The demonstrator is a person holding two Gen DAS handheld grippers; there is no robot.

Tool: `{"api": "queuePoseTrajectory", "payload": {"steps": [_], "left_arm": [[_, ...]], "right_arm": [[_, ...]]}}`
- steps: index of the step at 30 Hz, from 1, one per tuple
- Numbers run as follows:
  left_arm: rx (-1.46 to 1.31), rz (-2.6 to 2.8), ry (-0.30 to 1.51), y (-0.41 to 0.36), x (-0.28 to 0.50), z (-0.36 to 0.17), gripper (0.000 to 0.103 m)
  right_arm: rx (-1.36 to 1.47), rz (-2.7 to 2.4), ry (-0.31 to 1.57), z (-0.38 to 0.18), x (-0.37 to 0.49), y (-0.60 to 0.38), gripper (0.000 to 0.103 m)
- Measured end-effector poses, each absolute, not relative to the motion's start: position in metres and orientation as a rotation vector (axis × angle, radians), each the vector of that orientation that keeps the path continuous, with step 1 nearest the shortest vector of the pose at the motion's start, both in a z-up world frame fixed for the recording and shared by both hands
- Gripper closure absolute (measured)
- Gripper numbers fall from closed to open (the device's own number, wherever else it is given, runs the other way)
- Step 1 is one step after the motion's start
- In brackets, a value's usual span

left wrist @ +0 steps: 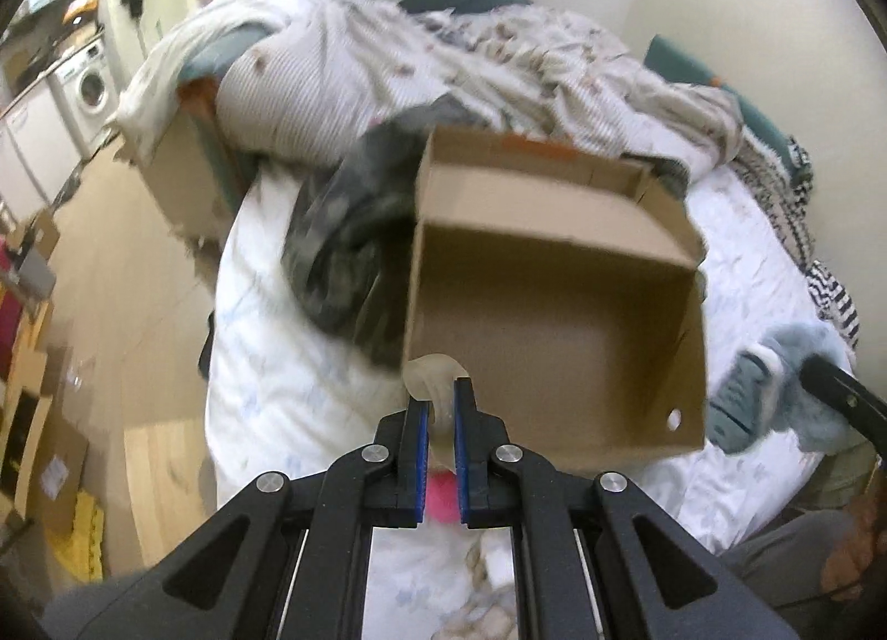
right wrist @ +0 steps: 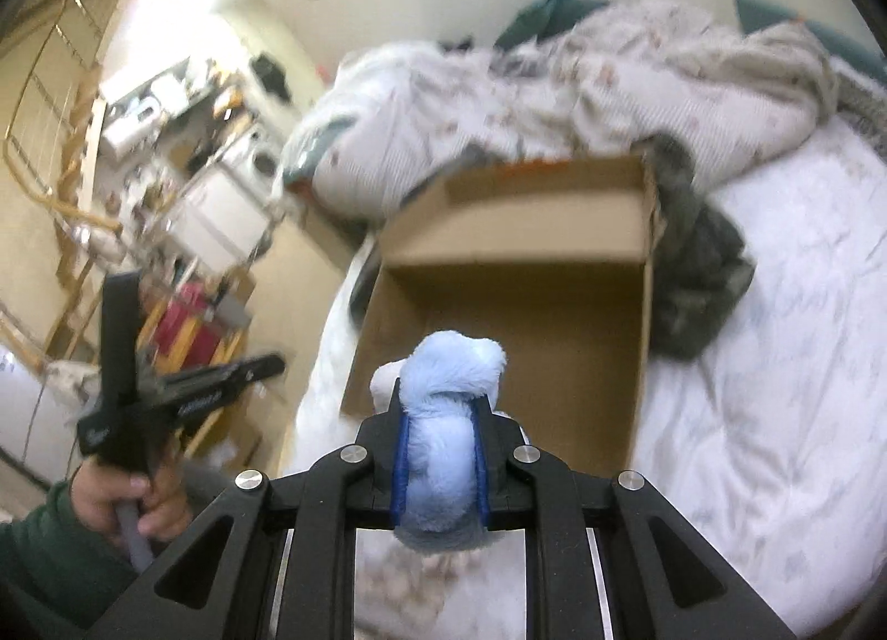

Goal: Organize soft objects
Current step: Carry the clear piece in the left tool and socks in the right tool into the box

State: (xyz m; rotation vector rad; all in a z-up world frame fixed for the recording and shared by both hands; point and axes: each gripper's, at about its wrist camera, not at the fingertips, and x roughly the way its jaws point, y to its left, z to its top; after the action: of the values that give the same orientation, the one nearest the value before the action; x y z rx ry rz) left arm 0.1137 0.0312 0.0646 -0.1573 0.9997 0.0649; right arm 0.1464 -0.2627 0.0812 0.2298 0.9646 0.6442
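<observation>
Matt cardboard box (right wrist: 515, 307), fluffy plush toy (right wrist: 443, 418), cloth bedsheet (right wrist: 776, 363)

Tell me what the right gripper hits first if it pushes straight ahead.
Probably the inside of the cardboard box: the right gripper, shut on the blue plush toy, points at its open top. Depth is unclear.

— Did we have room over the cardboard box (right wrist: 515, 307)?
— Yes, its top stood open and its floor bare.
— What hemmed us in?
— The dark garment (left wrist: 355, 241) touched one wall, the rumpled duvet (left wrist: 443, 58) crowded its far side.
</observation>
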Motion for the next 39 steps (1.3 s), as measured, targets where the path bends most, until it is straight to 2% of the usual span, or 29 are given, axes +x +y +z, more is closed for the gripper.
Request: {"api": "queuePoseTrajectory", "payload": {"steps": [6, 13, 19, 34, 39], "left_arm": [[-0.124, 0.026, 0.98, 0.019, 0.147, 0.057, 0.096], [-0.104, 0.012, 1.019, 0.015, 0.167, 0.006, 0.096], [-0.104, -0.034, 1.042, -0.001, 0.177, -0.013, 0.095], [-0.09, -0.066, 1.086, -0.016, 0.182, -0.042, 0.093], [-0.098, -0.055, 1.1, -0.015, 0.182, -0.043, 0.08]], "right_arm": [[0.359, 0.601, 0.928, 0.064, 0.173, -0.259, 0.084], [0.405, 0.565, 0.991, 0.014, 0.195, -0.256, 0.083], [0.326, 0.547, 1.088, -0.02, 0.198, -0.238, 0.083], [0.232, 0.475, 1.195, -0.053, 0.206, -0.228, 0.083], [0.212, 0.483, 1.205, -0.054, 0.203, -0.225, 0.083]]}}
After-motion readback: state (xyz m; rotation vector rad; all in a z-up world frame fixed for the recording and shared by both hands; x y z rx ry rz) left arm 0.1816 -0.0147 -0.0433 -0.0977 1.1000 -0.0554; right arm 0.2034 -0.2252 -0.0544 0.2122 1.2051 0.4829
